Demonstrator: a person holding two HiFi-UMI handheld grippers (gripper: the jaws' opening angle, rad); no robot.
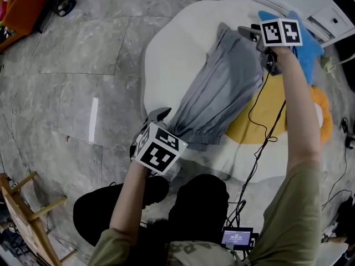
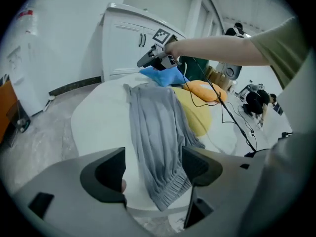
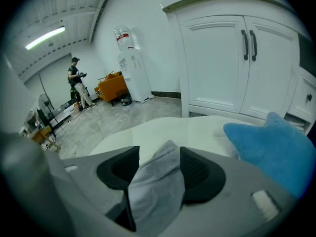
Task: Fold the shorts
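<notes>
On white counter (image 1: 166, 54), grey shorts (image 1: 222, 87), waistband (image 2: 168, 191) at near edge. Left hand-held gripper (image 2: 153, 154) spread, pads off waistband. Right gripper view alone shows right hand-held gripper (image 3: 159, 157) spread, hem (image 3: 153, 191) loose between jaws. Blue fabric (image 3: 276, 142) crowds far right; open counter left of shorts.

grey shorts (image 1: 222, 87), white table (image 1: 166, 54); yellow cushion (image 1: 260, 123)

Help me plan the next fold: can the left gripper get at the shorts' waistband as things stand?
Probably yes. The left gripper is open and close by the waistband, which lies at the near edge of the white surface, with nothing over it or in between.
</notes>
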